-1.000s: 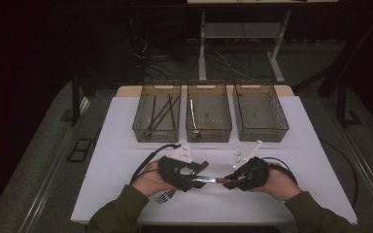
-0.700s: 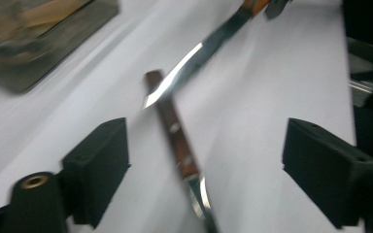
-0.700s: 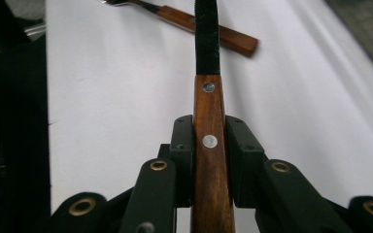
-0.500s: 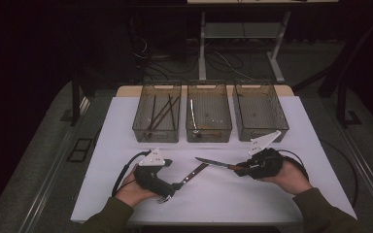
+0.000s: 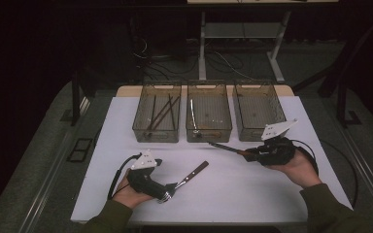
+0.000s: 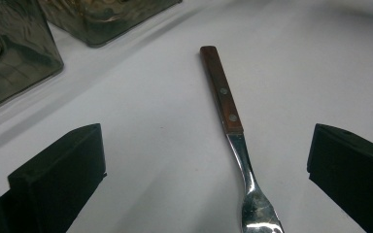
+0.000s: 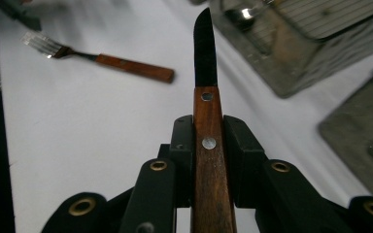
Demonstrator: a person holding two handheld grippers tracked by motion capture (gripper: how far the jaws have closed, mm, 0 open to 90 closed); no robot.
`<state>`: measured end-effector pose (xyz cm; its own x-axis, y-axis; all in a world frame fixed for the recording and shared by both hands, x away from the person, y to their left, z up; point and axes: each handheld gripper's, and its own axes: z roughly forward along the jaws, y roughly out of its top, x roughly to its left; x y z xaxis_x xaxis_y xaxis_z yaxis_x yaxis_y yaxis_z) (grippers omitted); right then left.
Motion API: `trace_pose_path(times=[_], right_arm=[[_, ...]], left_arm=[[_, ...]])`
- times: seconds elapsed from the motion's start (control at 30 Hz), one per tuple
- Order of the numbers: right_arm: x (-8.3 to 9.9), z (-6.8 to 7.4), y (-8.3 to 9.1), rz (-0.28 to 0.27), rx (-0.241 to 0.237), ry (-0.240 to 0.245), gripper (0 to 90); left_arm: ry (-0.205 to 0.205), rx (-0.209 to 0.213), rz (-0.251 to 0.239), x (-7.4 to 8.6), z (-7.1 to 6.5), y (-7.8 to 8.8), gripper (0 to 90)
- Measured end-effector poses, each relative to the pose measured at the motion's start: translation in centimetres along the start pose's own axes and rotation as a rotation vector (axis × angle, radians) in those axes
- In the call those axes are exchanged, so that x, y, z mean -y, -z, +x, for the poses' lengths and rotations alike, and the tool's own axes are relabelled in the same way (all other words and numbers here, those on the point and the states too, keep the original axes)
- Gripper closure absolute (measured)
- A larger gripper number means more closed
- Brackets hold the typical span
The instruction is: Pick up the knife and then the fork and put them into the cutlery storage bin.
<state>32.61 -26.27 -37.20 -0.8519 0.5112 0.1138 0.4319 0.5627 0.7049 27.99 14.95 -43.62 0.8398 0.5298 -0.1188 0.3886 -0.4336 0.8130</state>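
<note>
In the high view, nearest the person, the left tool (image 5: 174, 187) rests low on the white surface (image 5: 252, 194). Its jaws have just been opening and now stand spread wide. A fork (image 5: 190, 175) lies flat on the surface between them, with neither jaw touching it. Its wooden handle points away toward the bins, and its tine end is lost against the dark tool body. The left gripper view gives the same fork (image 6: 229, 126) between the two black jaws: wood handle with two rivets, steel neck, and the tines cut off by the bottom edge of the picture.

Farther out and to the right, the right tool (image 5: 250, 154) is held above the surface, pinching a knife (image 5: 226, 147) by its wooden handle. The blade points left toward the middle bin and is thin and dark, hard to trace in the high view. In the right gripper view the jaws press on both sides of the knife (image 7: 207, 121). The blade shows as a black silhouette, so its edge cannot be read, and the handle's butt runs out of the bottom of the frame.

Beyond stand three translucent bins in a row. The left bin (image 5: 157, 135) holds several dark thin sticks, the middle bin (image 5: 209, 132) a pale curved piece of uncertain kind, and the right bin (image 5: 258, 133) has contents too dim to make out.
</note>
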Motion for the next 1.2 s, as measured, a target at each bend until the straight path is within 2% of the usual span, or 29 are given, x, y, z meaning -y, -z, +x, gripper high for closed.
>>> trace_pose_path(times=[0.2, 0.27, 0.4, 0.53, 0.73, 0.83, 1.1, 1.2], right_arm=[[-0.5, -1.1, 1.6, -0.044, 0.032, -0.039, 75.6], [-0.7, -1.6, 1.9, -0.063, 0.027, -0.056, 75.6], [-1.3, -2.3, 2.3, -0.074, 0.056, -0.074, 75.6], [-2.0, -3.4, 2.8, -0.09, 0.082, -0.114, 75.6], [-2.5, -5.5, 3.5, -0.084, 0.15, -0.166, 75.6], [-2.5, -6.6, 3.8, -0.098, 0.171, -0.195, 75.6], [-1.9, -9.2, 4.0, -0.1, 0.253, -0.277, 75.6], [-1.5, -10.1, 3.8, -0.083, 0.298, -0.306, 75.6]], left_arm=[[-0.01, -0.012, 0.013, 0.0, -0.1, -0.1, 0.0], [-0.006, -0.011, 0.012, 0.0, -0.1, -0.2, 0.0], [0.002, -0.006, 0.013, 0.1, -0.1, -0.2, 0.0], [-0.002, -0.006, 0.015, 0.0, -0.1, -0.1, 0.5], [0.005, -0.016, 0.012, 0.0, -0.1, -0.1, 0.3], [0.004, -0.018, 0.013, -0.1, -0.1, -0.1, 0.0], [0.01, -0.025, 0.01, -0.1, -0.1, -0.1, 0.0], [0.019, -0.025, 0.002, -0.1, -0.2, -0.1, 0.0]])
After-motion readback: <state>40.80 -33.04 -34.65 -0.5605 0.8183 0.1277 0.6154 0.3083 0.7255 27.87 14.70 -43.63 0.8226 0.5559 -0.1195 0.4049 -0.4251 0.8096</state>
